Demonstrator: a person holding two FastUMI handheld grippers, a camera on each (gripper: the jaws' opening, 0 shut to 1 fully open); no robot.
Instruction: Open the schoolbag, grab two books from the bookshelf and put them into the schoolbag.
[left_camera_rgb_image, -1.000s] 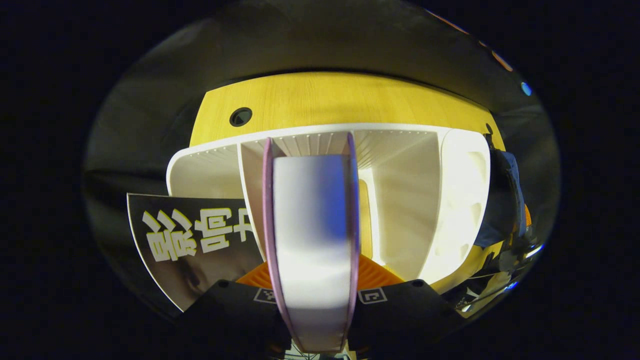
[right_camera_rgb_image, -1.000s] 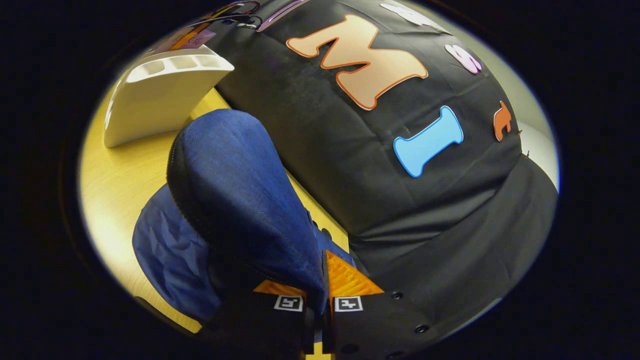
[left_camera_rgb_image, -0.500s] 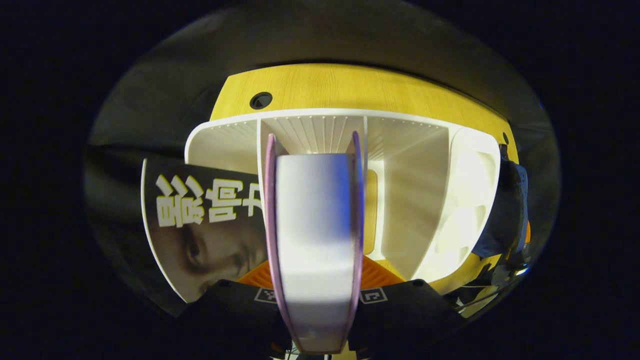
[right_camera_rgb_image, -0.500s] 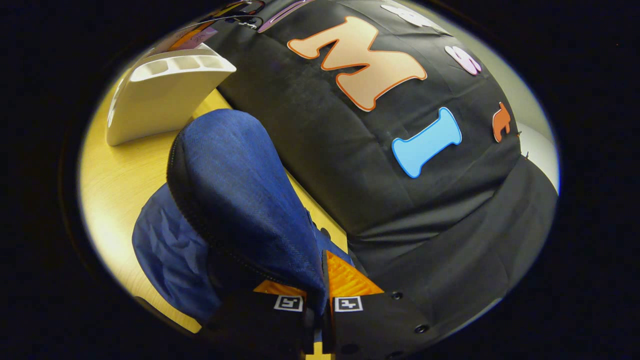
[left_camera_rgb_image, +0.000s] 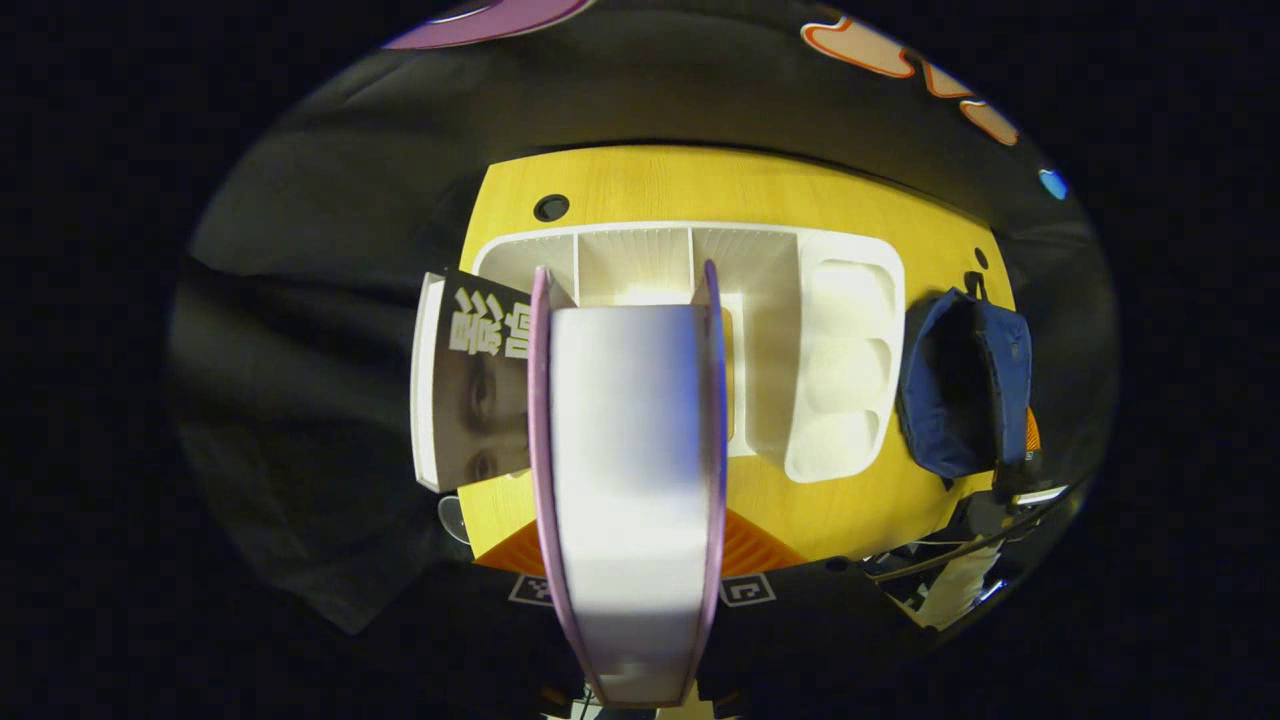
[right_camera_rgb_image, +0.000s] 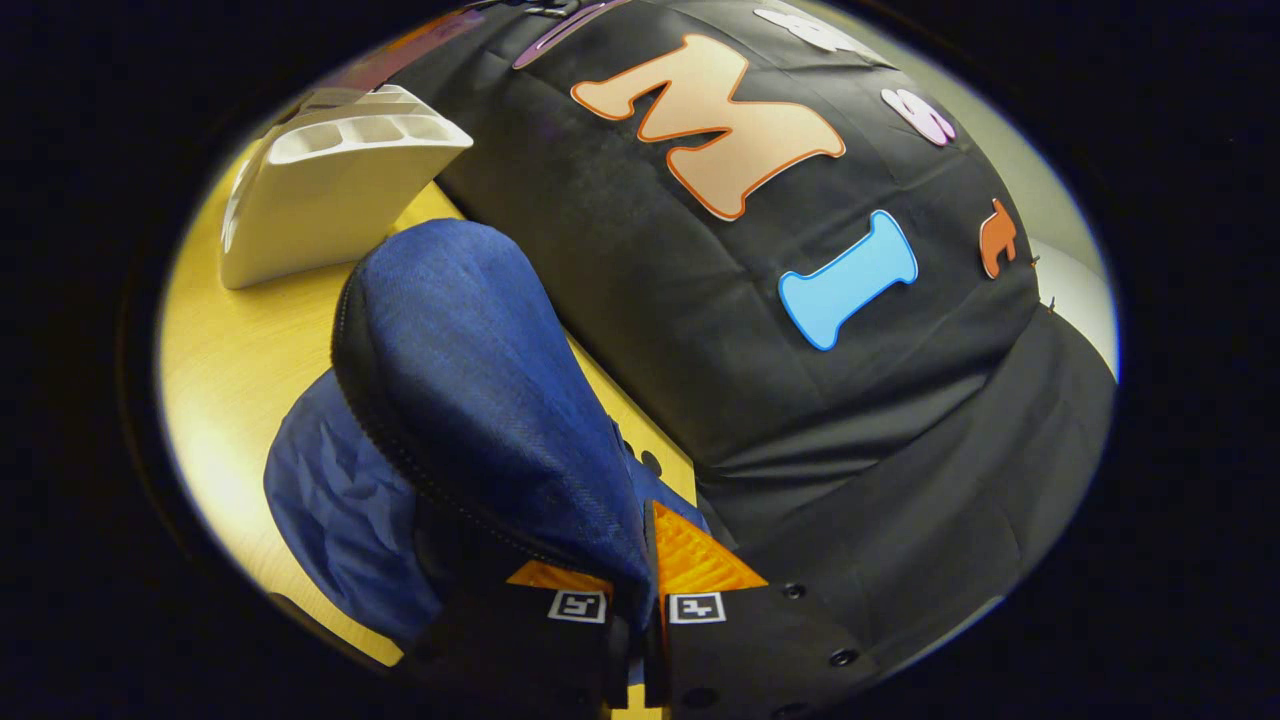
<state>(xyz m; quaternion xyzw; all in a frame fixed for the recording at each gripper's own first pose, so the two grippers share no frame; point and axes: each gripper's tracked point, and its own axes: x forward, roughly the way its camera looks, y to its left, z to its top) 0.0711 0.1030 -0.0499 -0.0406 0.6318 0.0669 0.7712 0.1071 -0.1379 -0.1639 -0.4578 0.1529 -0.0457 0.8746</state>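
Books first, from the left: in the left gripper view a dark-covered book (left_camera_rgb_image: 478, 385) is leaning in the leftmost slot of the white bookshelf (left_camera_rgb_image: 845, 350), its cover partly hidden behind the purple-edged book (left_camera_rgb_image: 628, 480) that is filling the middle of the picture. The left gripper (left_camera_rgb_image: 628, 585) is clamping this purple-edged book between its two fingers, pages facing the camera, and the book is blocking most of the shelf's middle compartments behind it. The bookshelf is standing on the yellow table (left_camera_rgb_image: 700, 180), with a small round hole (left_camera_rgb_image: 550, 208) in the tabletop near its back left corner. Farther right, just beside the shelf, the blue schoolbag (left_camera_rgb_image: 965, 385) is sitting near the table's edge.

In the right gripper view the bookshelf (right_camera_rgb_image: 330, 190) is showing at upper left and the schoolbag (right_camera_rgb_image: 470, 400) below it, its zip line running down the side. The right gripper (right_camera_rgb_image: 632, 585) is pinching the schoolbag's blue fabric, fingers closed tight on it.
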